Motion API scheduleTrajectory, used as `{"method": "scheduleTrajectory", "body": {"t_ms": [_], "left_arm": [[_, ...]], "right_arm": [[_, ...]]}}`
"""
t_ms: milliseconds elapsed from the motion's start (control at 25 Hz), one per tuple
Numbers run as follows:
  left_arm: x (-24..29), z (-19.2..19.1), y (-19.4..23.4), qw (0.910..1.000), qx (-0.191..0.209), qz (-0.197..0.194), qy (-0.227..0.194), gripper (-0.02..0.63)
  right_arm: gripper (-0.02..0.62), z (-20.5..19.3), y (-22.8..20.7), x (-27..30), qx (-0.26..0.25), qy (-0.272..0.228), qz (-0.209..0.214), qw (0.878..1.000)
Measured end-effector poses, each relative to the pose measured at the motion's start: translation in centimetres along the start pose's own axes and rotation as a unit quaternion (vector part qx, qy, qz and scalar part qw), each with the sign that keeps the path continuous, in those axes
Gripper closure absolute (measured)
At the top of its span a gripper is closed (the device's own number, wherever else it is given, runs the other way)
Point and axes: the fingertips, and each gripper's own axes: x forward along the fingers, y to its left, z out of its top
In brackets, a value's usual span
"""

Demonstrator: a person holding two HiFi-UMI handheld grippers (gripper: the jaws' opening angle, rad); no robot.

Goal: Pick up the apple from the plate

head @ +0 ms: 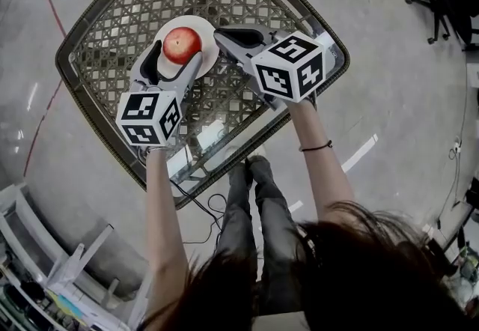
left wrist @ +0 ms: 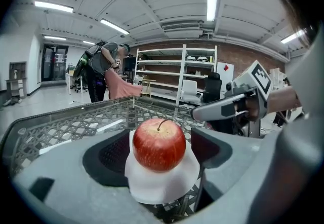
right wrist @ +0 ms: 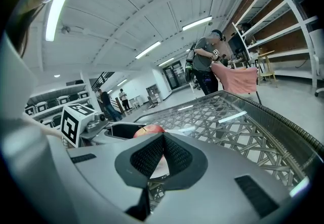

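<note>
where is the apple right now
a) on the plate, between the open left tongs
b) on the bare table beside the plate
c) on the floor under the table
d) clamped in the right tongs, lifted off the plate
a: the apple sits on the white plate with the left tongs spread either side of it, while the right tongs are closed and empty.

Grey hand-held grippers bear black-and-white marker cubes, plus black wristband.
</note>
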Motion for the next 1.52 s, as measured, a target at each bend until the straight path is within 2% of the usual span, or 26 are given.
{"method": "scheduleTrajectory", "body": {"t_ms": [160, 920, 1520], "left_arm": [[0.7, -0.1, 0.1, 1.0, 0.008, -0.004, 0.005, 0.219], [2.3, -0.2, 0.1, 0.9988, 0.04, -0.017, 0.02, 0.218], [2.5, -0.2, 0.3, 0.9987, 0.041, -0.022, 0.019, 0.219]], "right_arm": [[0.586, -0.1, -0.3, 0.0, 0.003, 0.0, -0.001, 1.0], [0.586, -0.3, -1.0, 0.4, 0.007, 0.003, -0.005, 1.0], [0.586, -0.6, -1.1, 0.7, 0.011, 0.003, -0.006, 1.0]]}}
